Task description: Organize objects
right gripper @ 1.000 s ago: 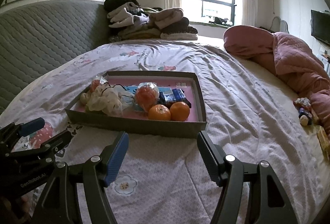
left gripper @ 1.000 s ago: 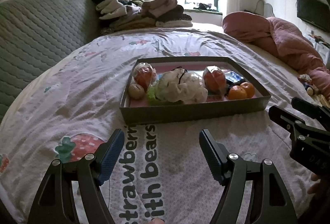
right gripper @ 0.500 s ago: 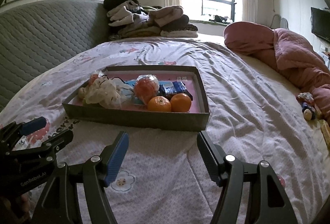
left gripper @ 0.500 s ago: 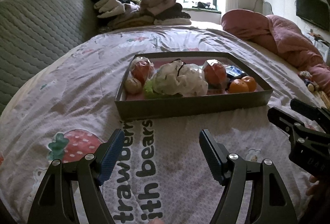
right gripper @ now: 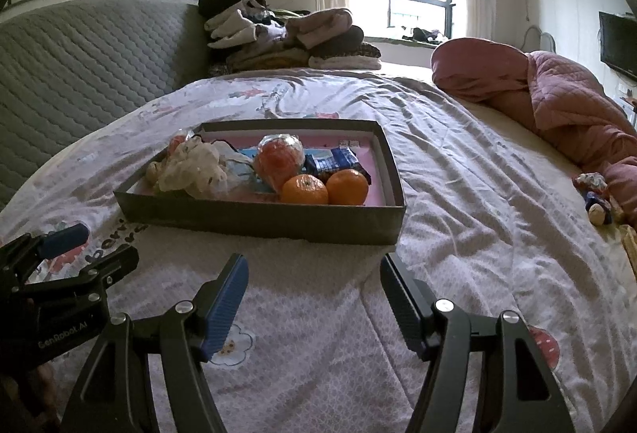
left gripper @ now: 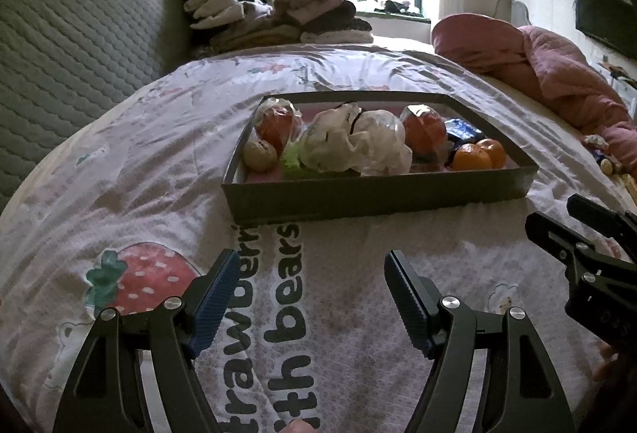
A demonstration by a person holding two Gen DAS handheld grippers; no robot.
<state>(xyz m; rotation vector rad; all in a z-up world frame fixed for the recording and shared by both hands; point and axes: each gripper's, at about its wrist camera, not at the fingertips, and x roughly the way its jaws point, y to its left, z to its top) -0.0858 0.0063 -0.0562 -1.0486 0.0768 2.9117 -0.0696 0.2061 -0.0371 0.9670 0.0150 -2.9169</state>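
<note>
A shallow dark box point(left gripper: 374, 194) point(right gripper: 258, 220) with a pink floor lies on the bed ahead of both grippers. It holds two oranges point(right gripper: 324, 188) point(left gripper: 479, 154), two wrapped red fruits point(left gripper: 424, 130) point(right gripper: 278, 160), a crumpled white plastic bag point(left gripper: 354, 144) point(right gripper: 195, 168), a blue snack pack point(right gripper: 338, 160) and a small pale round item point(left gripper: 259, 155). My left gripper point(left gripper: 310, 287) hovers open over the printed sheet, short of the box. My right gripper point(right gripper: 312, 289) is open too, nothing between its pads, near the box's front right corner.
A pink quilt point(right gripper: 557, 102) is bunched at the right. Folded clothes point(right gripper: 290, 38) are stacked by the grey padded headboard point(right gripper: 79, 66). Small toys point(right gripper: 595, 194) lie at the bed's right edge. The strawberry-print sheet point(left gripper: 143, 273) spreads around the box.
Both views have drawn back slightly, so the box sits a little higher and farther in each. Both grippers stay open; nothing in the box moved.
</note>
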